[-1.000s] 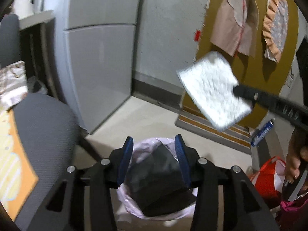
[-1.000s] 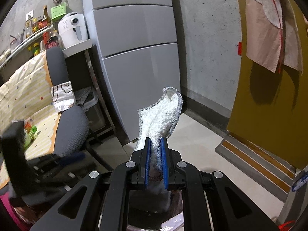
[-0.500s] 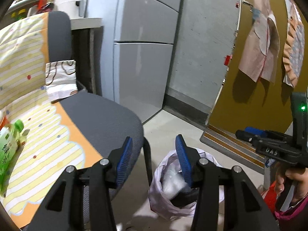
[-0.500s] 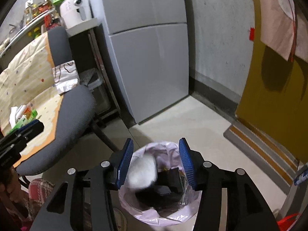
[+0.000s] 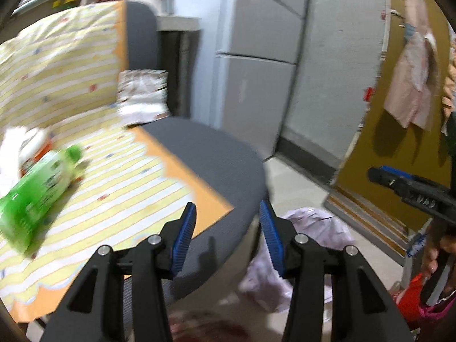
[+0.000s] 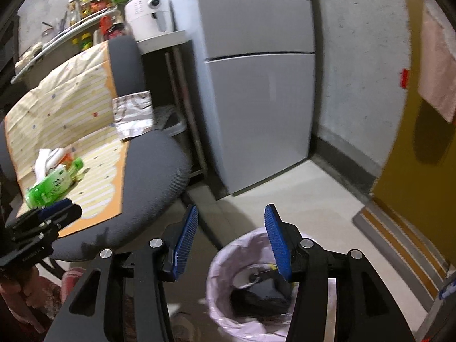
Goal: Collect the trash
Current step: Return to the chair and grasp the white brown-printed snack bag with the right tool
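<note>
A bin lined with a pale purple bag stands on the floor below my right gripper, which is open and empty; dark and white trash lies inside. In the left wrist view the same bag shows past the chair edge. My left gripper is open and empty over the front of a grey office chair. On the chair's striped yellow cloth lie a green bottle, white crumpled paper and a foil wrapper. The bottle and wrapper also show in the right wrist view.
A grey fridge stands behind the chair, with a white appliance on a shelf beside it. A mustard door with a hanging garment is on the right. A red bag sits on the floor by a hand.
My right gripper has let go of the white cloth, which dropped into the bin, and now stands open. My left gripper has swung left from over the bin to the chair seat.
</note>
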Action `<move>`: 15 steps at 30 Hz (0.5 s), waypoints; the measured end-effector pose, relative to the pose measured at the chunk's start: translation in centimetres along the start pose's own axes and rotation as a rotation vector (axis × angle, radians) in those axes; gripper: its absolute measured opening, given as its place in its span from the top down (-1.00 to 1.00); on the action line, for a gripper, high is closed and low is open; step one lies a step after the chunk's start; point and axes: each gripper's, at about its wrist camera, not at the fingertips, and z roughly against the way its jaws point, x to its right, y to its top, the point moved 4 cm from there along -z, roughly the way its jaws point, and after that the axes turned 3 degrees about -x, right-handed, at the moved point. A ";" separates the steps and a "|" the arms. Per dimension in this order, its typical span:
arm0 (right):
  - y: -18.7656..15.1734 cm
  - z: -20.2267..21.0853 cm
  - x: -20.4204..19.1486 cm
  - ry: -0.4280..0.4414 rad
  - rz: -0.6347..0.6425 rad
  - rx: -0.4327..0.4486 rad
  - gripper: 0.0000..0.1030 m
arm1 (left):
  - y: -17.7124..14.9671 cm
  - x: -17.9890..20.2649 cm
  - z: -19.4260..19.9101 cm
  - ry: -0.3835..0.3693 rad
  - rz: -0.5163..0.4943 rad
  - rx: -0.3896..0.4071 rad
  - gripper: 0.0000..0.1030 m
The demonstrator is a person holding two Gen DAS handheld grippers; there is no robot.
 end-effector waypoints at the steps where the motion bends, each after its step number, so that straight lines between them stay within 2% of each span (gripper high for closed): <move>1: 0.1 -0.3 -0.7 0.012 0.011 -0.003 0.03 | -0.5 -1.3 0.3 0.027 0.019 -0.009 0.13; 3: 0.4 -1.0 -2.5 0.045 0.043 -0.015 0.03 | -1.0 -3.6 1.0 0.067 0.056 -0.018 0.09; 6: 1.1 -2.1 -5.8 0.095 0.096 -0.030 0.03 | -1.6 -7.6 2.7 0.138 0.118 -0.004 -0.26; 8: 1.6 -2.6 -7.8 0.125 0.128 -0.035 0.03 | -1.7 -10.3 4.2 0.181 0.157 0.014 -0.33; 11: 2.4 -3.4 -11.3 0.171 0.182 -0.041 0.03 | -1.4 -14.3 6.6 0.261 0.205 0.058 -0.64; 12: 2.6 -3.8 -12.3 0.187 0.196 -0.042 0.02 | -1.4 -15.5 7.3 0.285 0.221 0.073 -0.81; 15: 3.3 -5.0 -14.9 0.219 0.230 -0.051 -0.05 | -1.2 -19.1 8.5 0.330 0.272 0.090 -0.87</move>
